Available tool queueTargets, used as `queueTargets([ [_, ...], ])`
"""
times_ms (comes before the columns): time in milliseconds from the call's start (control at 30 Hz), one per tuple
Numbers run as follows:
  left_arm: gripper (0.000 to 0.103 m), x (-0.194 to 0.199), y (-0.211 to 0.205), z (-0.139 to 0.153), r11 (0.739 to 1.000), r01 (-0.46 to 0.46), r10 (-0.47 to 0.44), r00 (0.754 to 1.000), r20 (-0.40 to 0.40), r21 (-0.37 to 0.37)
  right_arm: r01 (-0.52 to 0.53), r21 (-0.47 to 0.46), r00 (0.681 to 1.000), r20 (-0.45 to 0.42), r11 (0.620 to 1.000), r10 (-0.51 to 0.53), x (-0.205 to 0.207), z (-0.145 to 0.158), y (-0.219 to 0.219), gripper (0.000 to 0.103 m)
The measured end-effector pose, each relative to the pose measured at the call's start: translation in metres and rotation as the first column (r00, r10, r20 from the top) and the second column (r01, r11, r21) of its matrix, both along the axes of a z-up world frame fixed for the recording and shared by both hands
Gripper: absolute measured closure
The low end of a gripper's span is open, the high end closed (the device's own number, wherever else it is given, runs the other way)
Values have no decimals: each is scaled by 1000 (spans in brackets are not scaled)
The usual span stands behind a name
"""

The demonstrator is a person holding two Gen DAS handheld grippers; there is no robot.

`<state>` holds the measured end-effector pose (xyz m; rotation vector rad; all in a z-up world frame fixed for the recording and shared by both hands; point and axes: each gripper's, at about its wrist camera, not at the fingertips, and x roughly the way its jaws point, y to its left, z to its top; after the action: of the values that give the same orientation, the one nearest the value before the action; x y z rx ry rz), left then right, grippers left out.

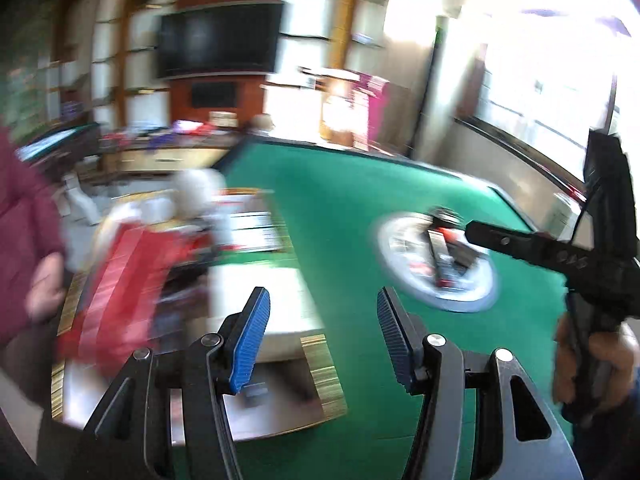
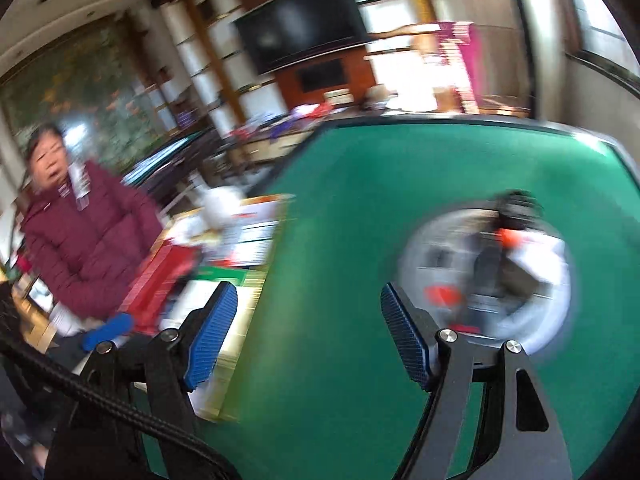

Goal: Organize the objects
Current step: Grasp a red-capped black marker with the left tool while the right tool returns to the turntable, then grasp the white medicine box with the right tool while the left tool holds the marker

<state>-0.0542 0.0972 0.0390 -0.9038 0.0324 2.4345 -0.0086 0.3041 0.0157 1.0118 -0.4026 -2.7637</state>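
Both your grippers (image 1: pixel 322 334) (image 2: pixel 308 334) spread, empty; blurred swing risks clipping the plate (image 2: pixel 548 320) near the table's (image 2: pixel 360 200) right edge.

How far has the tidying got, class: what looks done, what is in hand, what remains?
Done: some small items already lie on the white plate on the green table, though blur hides what they are. In hand: nothing; the left gripper and right gripper are both open and empty. Left: the cluttered pile at the table's left edge looks unsorted.
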Motion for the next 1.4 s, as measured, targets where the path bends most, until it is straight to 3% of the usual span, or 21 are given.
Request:
queueTargets([
  [100, 53, -19, 58, 0, 994, 110, -107, 991, 86, -22, 145, 23, 989, -4, 989, -145, 12, -6, 57, 28],
  [233, 54, -59, 136, -20, 980, 184, -165, 964, 208, -75, 287, -107, 958, 20, 952, -286, 21, -12, 119, 28],
  [333, 54, -83, 180, -41, 973, 194, -154, 949, 276, -124, 320, -202, 947, 29, 926, -321, 26, -12, 141, 28],
  [567, 55, -108, 235, -67, 956, 183, -110, 949, 294, -230, 326, -193, 945, 29, 926, -327, 26, -13, 151, 28],
  [600, 62, -109, 238, -71, 952, 182, -105, 950, 295, -246, 326, -192, 945, 29, 926, -326, 26, -14, 153, 28],
  [633, 70, -111, 240, -74, 951, 174, -94, 951, 295, -257, 329, -190, 944, 27, 925, -330, 27, -15, 154, 28],
  [667, 85, -113, 241, -79, 951, 172, -88, 947, 308, -258, 332, -187, 942, 27, 924, -333, 27, -17, 155, 28],
  [700, 91, -114, 240, -82, 953, 168, -83, 946, 314, -254, 333, -186, 942, 29, 924, -334, 27, -18, 156, 28],
  [867, 91, -103, 217, -83, 959, 144, -66, 952, 299, -244, 330, -158, 944, 28, 931, -330, 23, -23, 156, 28],
  [1000, 91, -68, 165, -88, 957, 126, -56, 964, 261, -260, 304, -109, 953, 27, 946, -303, 15, -30, 153, 28],
  [1200, 91, -33, 110, -90, 970, 108, -59, 973, 221, -216, 182, 19, 979, 86, 983, -183, -31, -52, 134, 28],
  [1333, 91, -36, 112, -92, 974, 116, -72, 973, 219, -194, 177, 115, 979, 85, 977, -187, -54, -59, 128, 28],
  [1400, 91, -36, 110, -93, 974, 122, -80, 973, 215, -192, 168, 111, 981, 80, 980, -177, -59, -65, 130, 32],
])
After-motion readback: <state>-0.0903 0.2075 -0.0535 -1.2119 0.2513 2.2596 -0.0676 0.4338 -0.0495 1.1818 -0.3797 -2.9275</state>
